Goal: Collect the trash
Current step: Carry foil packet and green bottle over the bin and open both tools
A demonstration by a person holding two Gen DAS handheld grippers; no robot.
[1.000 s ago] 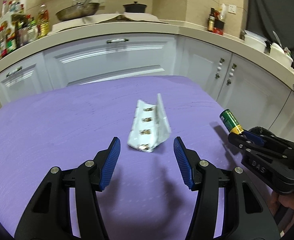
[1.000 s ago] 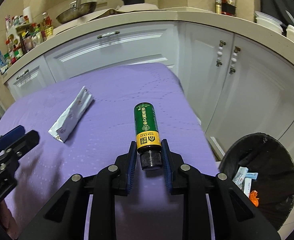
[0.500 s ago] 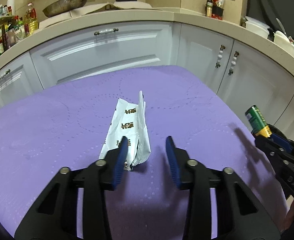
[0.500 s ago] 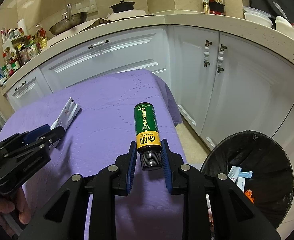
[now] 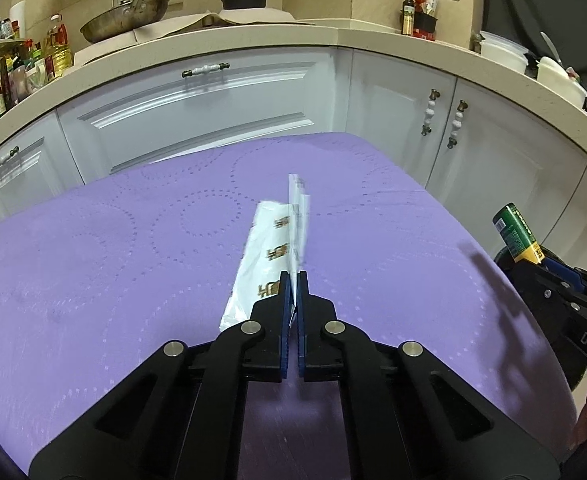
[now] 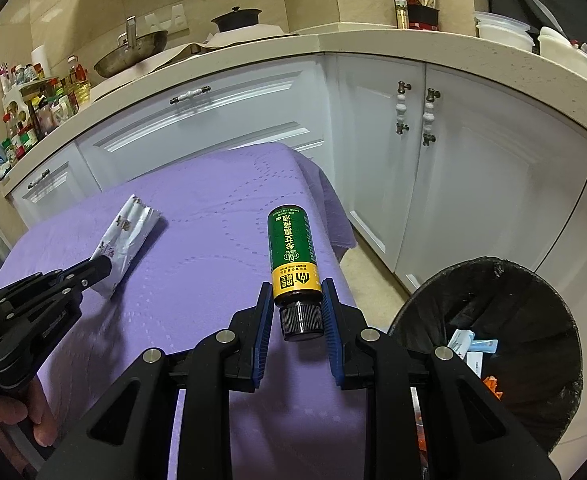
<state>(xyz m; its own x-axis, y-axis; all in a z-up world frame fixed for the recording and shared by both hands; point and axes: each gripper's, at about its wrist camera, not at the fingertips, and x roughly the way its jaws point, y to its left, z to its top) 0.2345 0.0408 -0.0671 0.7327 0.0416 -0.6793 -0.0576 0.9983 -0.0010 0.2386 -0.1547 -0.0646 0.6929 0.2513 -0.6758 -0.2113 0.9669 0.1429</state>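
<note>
A silvery white wrapper (image 5: 271, 248) lies on the purple tablecloth (image 5: 93, 260). My left gripper (image 5: 292, 292) is shut on the wrapper's upright flap at its near end; the same grip shows in the right wrist view (image 6: 105, 266), where the wrapper (image 6: 131, 228) lies at the left. My right gripper (image 6: 297, 312) is shut on a green and yellow bottle (image 6: 292, 252), clamped near its black cap, over the table's right edge. The bottle also shows at the right of the left wrist view (image 5: 515, 236).
A black-lined trash bin (image 6: 493, 344) with some litter inside stands on the floor right of the table. White cabinets (image 5: 213, 104) and a cluttered counter (image 5: 253, 36) curve behind the table. The cloth hangs over the far right corner (image 6: 333, 216).
My left gripper moved forward and closed on the wrapper's flap. My right gripper carried the bottle further right, nearer the bin.
</note>
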